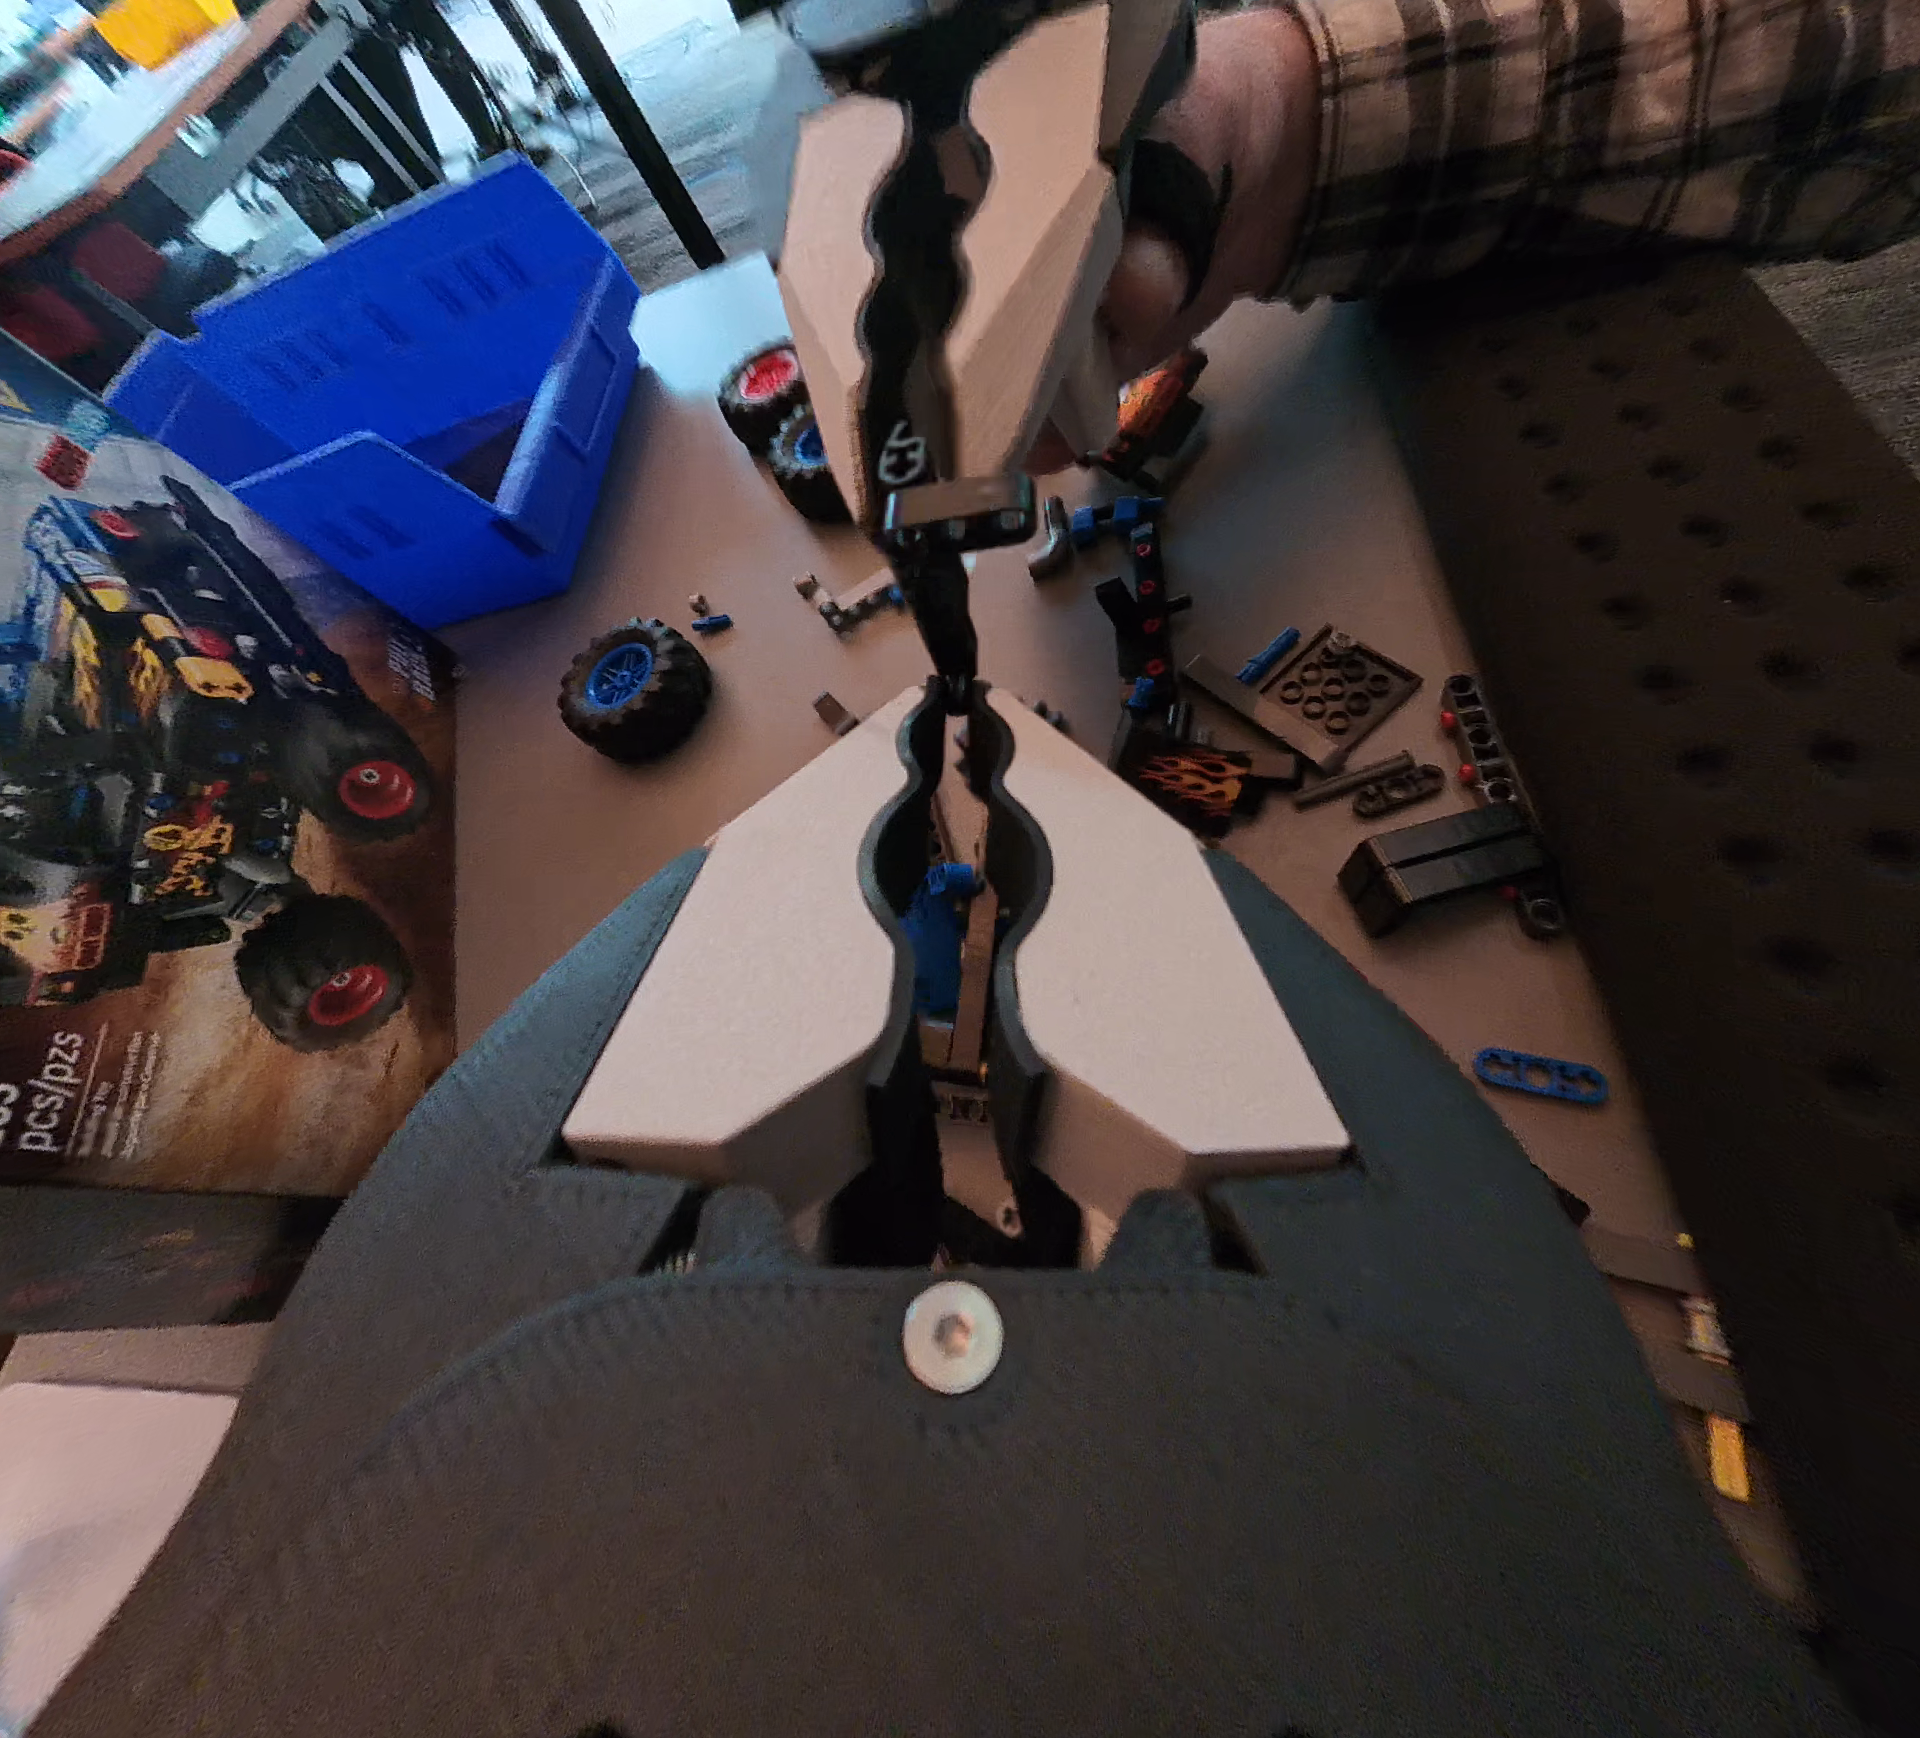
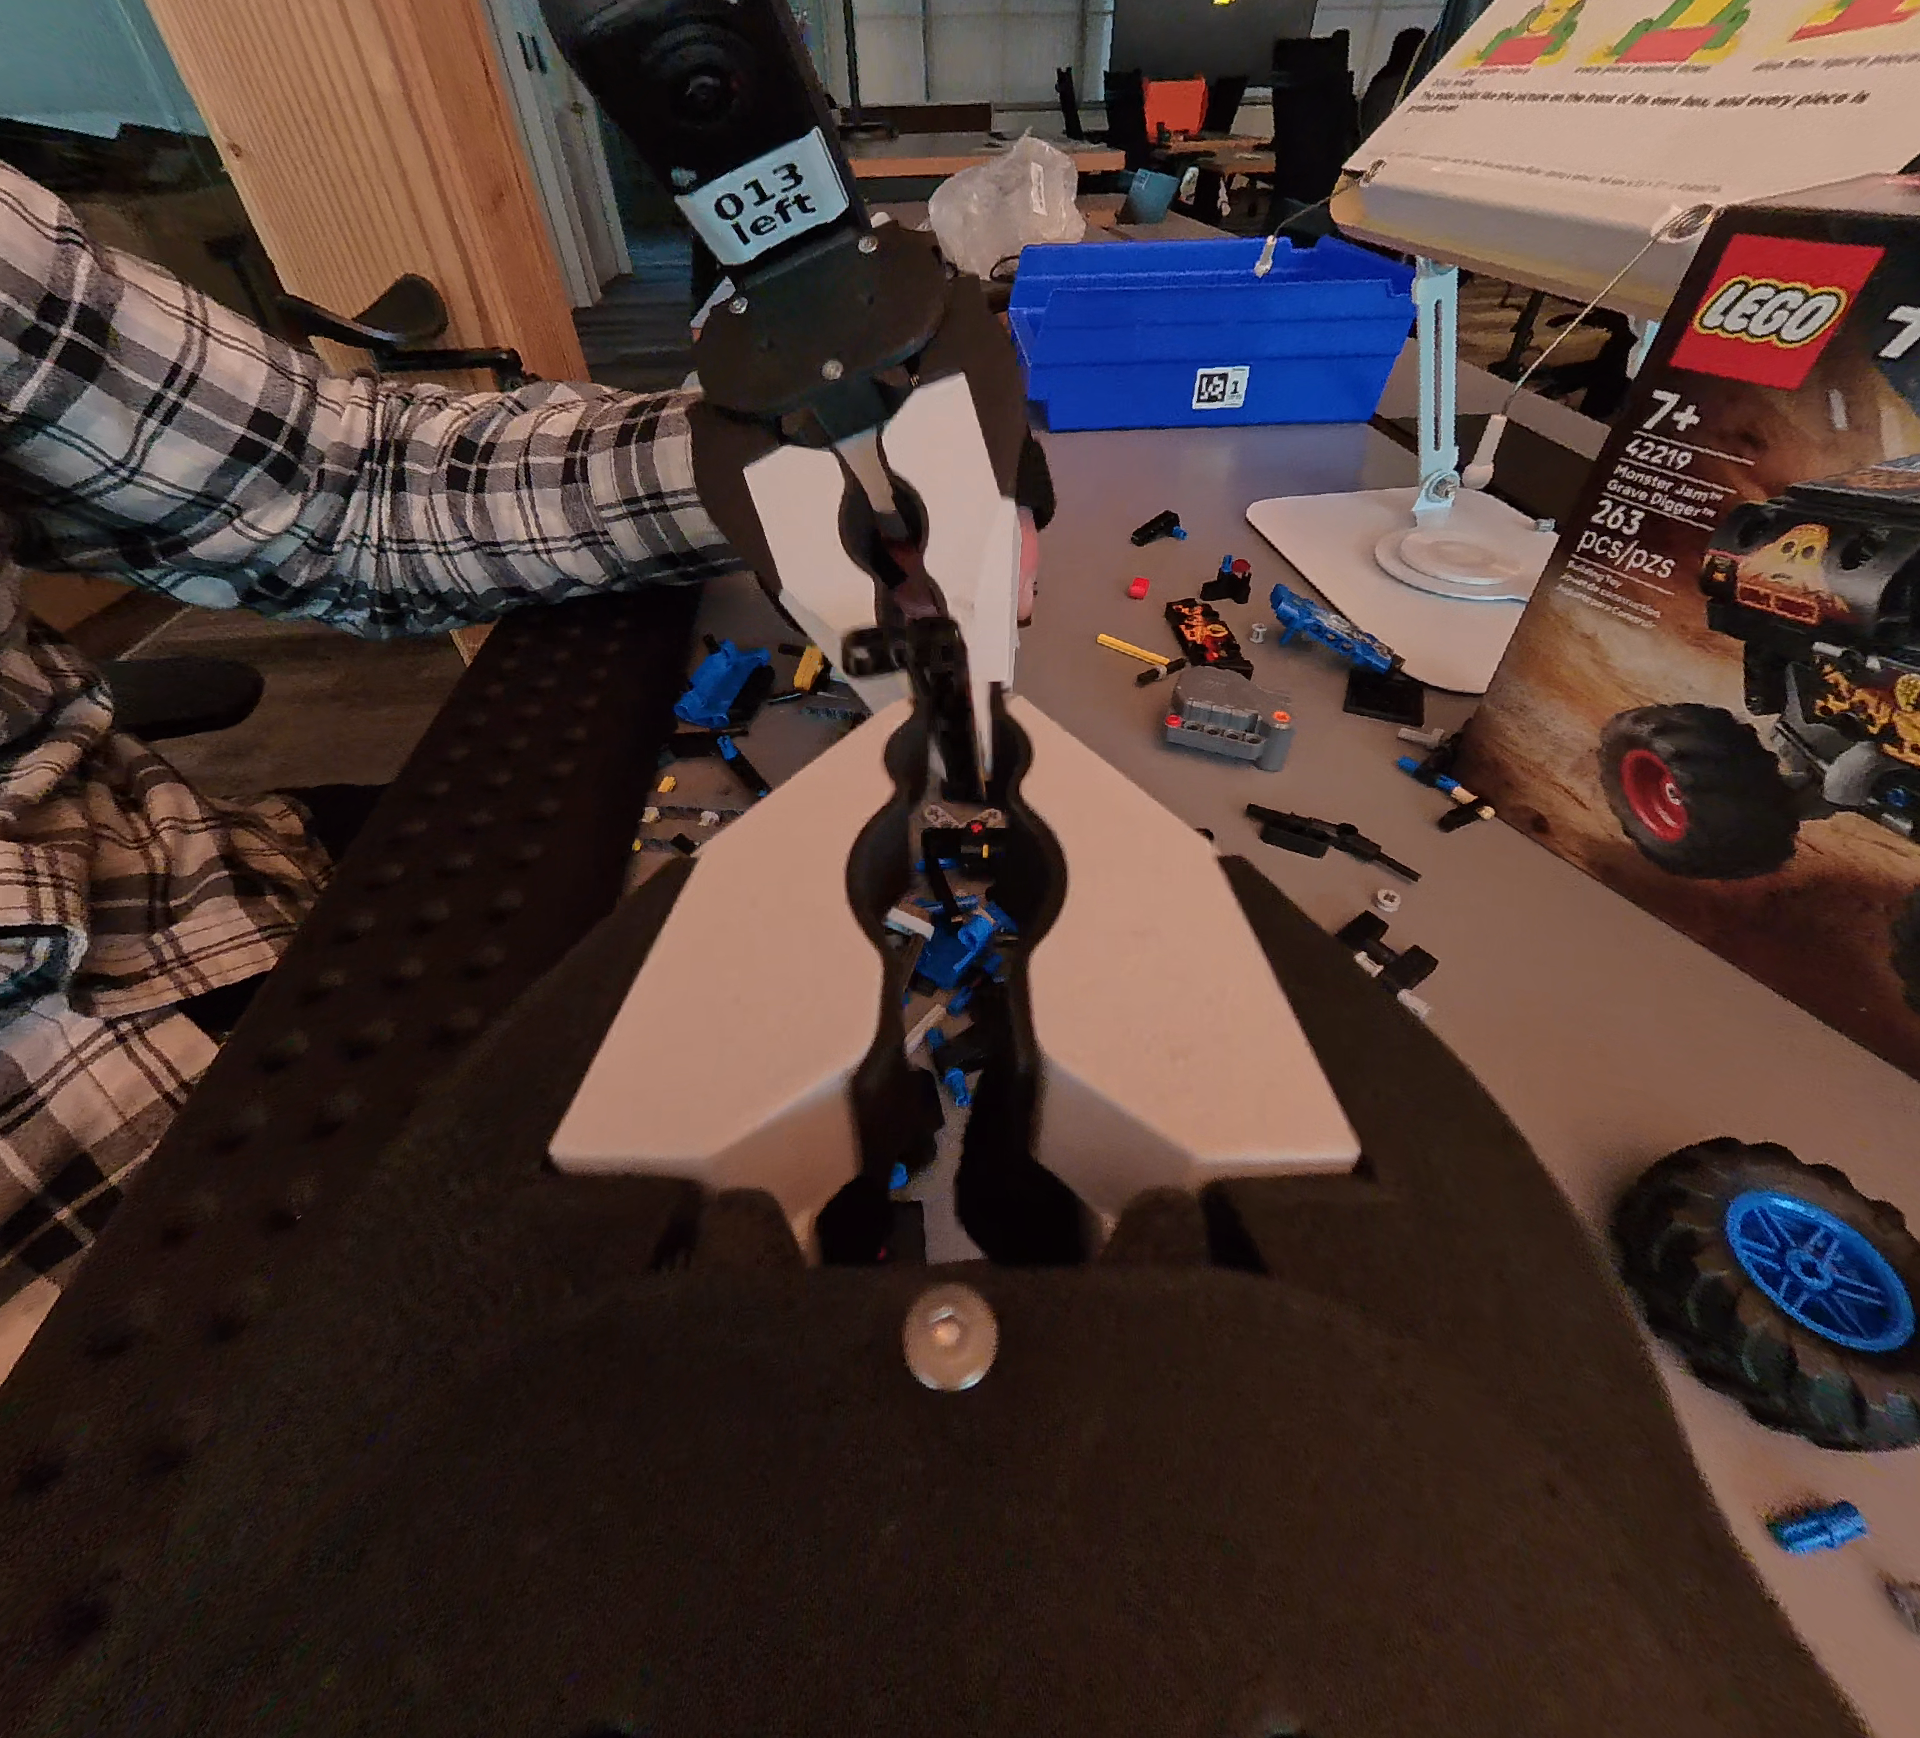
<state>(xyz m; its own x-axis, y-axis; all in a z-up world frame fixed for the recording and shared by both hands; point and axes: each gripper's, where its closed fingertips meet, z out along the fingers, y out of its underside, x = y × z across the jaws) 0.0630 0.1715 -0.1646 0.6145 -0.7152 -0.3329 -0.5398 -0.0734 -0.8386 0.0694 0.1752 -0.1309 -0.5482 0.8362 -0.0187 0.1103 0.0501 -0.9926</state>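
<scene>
Both claws are closed on one black beam (image 1: pixel 940 608), held between them above the counter (image 1: pixel 582 566): the left claw (image 1: pixel 951 701) pinches its near end, the right claw (image 1: pixel 914 483) the far end, apparently to steady it. Beside the beam's low end lies a blue-hubbed wheel (image 1: pixel 634 686); beyond it, a blue bin (image 1: pixel 416 400).

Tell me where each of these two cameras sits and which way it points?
Left wrist view: rides the left gripper, facing the right gripper, a sleeved hand, blue bin.
Right wrist view: rides the right gripper, facing the left gripper, plaid sleeve.
Shared: both grip one black piece; table, bin.
</scene>
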